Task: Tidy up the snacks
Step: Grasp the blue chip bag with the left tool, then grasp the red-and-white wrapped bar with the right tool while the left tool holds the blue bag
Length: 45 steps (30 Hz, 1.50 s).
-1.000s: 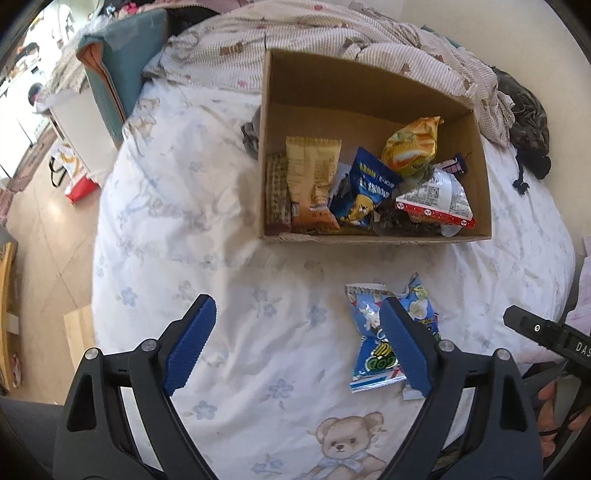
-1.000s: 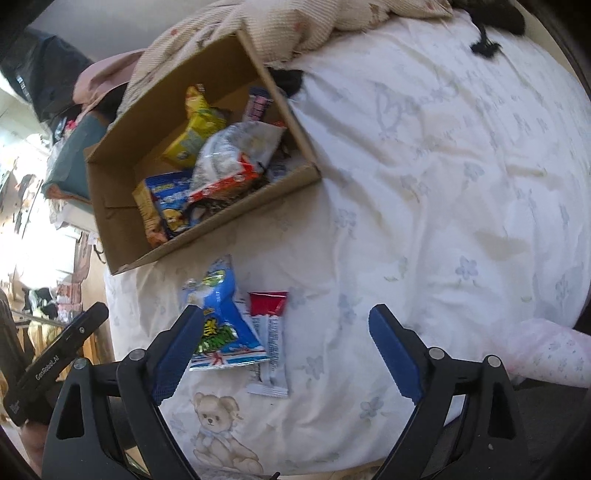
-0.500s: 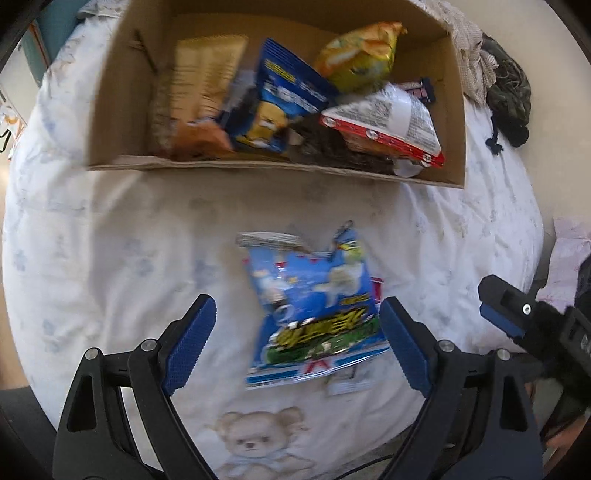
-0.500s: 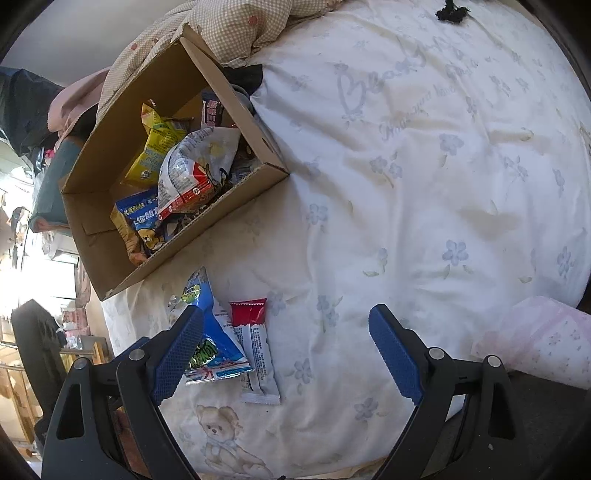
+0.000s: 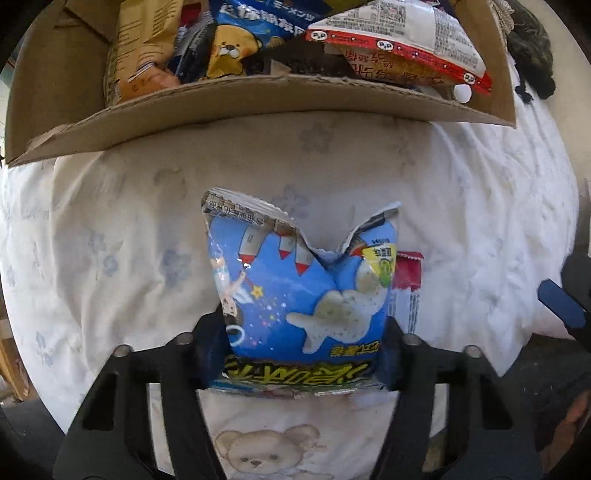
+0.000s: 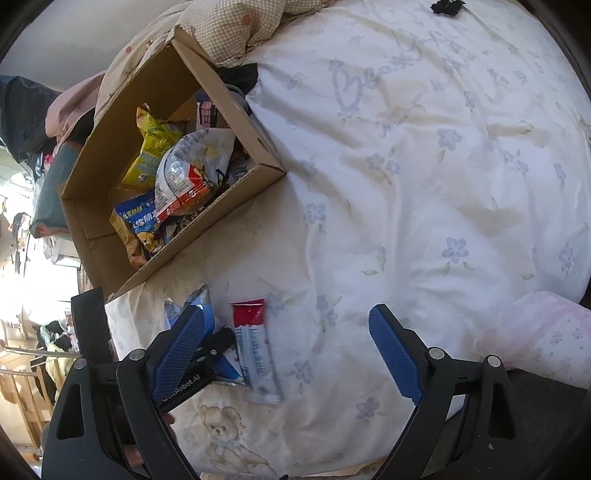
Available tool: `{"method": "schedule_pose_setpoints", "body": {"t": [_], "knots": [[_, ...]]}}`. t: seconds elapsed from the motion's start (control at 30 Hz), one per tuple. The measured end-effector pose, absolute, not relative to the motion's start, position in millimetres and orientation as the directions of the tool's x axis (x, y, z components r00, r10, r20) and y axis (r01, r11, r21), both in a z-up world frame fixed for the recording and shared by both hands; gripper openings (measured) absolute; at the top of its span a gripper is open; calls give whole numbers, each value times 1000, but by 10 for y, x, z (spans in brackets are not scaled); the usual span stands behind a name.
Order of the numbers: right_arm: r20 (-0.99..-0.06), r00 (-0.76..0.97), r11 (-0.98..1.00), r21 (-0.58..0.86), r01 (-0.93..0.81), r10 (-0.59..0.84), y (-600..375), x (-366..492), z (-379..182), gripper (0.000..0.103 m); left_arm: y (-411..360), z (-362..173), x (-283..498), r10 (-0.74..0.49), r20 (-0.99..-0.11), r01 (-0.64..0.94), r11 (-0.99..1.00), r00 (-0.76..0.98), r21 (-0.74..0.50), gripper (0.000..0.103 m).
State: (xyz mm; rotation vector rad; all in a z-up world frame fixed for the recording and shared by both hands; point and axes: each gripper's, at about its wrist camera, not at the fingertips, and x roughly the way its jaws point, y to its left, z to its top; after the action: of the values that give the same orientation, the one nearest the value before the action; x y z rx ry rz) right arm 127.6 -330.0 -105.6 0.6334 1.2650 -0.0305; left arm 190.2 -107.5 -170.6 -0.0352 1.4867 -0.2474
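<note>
The left gripper point(image 5: 301, 354) has advanced and closed its fingers on the blue snack bag point(image 5: 303, 295).

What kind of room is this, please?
Probably a bedroom: the snacks lie on a white floral bedsheet with a teddy bear print, and a crumpled checked blanket lies behind the brown cardboard box.

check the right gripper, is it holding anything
No, the right gripper is open over the bedsheet with nothing between its fingers.

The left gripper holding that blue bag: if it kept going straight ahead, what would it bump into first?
Probably the near wall of the cardboard box. Only bedsheet shows between the left gripper, shut on the blue snack bag, and the box; depth is uncertain.
</note>
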Motion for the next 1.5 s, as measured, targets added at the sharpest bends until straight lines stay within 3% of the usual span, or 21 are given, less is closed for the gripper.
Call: {"method": "schedule_pose_setpoints", "body": {"t": [0.13, 0.43, 0.67, 0.97, 1.2, 1.5], "knots": [[-892, 314, 836, 426, 345, 326, -3220, 1314, -1073, 93, -933, -1421, 1820, -160, -975, 148, 979, 155, -137, 52], [-931, 224, 908, 340, 244, 288, -2792, 1433, -1250, 93, -345, -877, 1651, -83, -982, 102, 993, 172, -66, 52], [-973, 141, 978, 194, 81, 182, -2275, 1468, -1488, 93, 133, -845, 1589, -32, -982, 8, 999, 188, -31, 52], [-996, 65, 998, 56, -33, 58, -1907, 1466, -1862, 93, 185, -923, 1617, -22, -977, -57, 998, 214, -34, 52], [-996, 68, 997, 47, -56, 51, -1902, 1448, -1865, 92, 183, -918, 1617, -36, -975, -57, 997, 218, -50, 53], [-995, 97, 998, 10, -55, 15, -2038, 1325, -1749, 60, 289, -947, 1605, -20, -976, -93, 995, 216, -41, 53]]}}
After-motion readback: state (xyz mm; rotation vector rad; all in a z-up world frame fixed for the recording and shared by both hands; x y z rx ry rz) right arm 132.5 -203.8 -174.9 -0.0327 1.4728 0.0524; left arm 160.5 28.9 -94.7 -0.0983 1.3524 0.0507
